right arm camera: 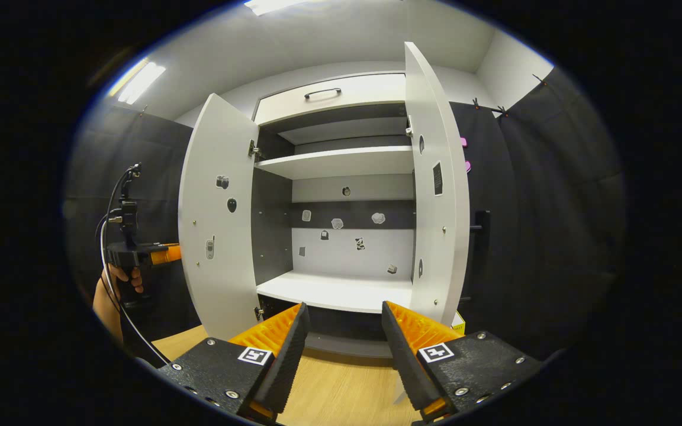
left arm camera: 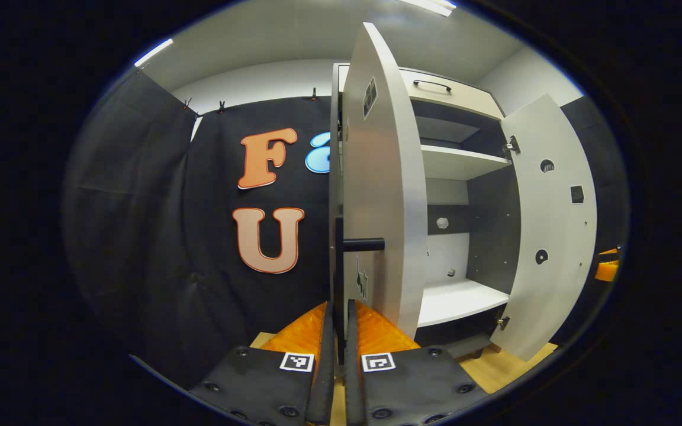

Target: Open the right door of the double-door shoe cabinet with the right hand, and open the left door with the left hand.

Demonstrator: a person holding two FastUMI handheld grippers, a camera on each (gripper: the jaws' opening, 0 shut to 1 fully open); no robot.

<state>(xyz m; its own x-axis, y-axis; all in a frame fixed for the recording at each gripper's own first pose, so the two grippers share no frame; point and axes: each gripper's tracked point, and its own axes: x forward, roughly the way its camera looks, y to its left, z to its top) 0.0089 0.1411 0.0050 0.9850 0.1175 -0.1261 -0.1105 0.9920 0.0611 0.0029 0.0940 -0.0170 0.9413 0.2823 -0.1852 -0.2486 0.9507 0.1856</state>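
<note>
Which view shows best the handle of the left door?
The left gripper view: the left door's handle sits close, straight ahead of the left hand-held gripper. In the right gripper view this door shows its inner face, which hides that handle.

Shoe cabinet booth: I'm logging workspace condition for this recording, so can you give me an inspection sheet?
Surface: light wood floor in front of the cabinet, bare where visible.
Job's things: shoe cabinet with left door and right door both swung open; white shelves bare; small stickers on the back panel and doors.
Clutter: a small yellow object at the right door's foot.
Grippers: left gripper has fingers nearly together around the left door's dark handle; right gripper open, holding nothing.
Cables: a cable loops by the person's hand.
Surroundings: black cloth wall, ceiling lights.
</note>
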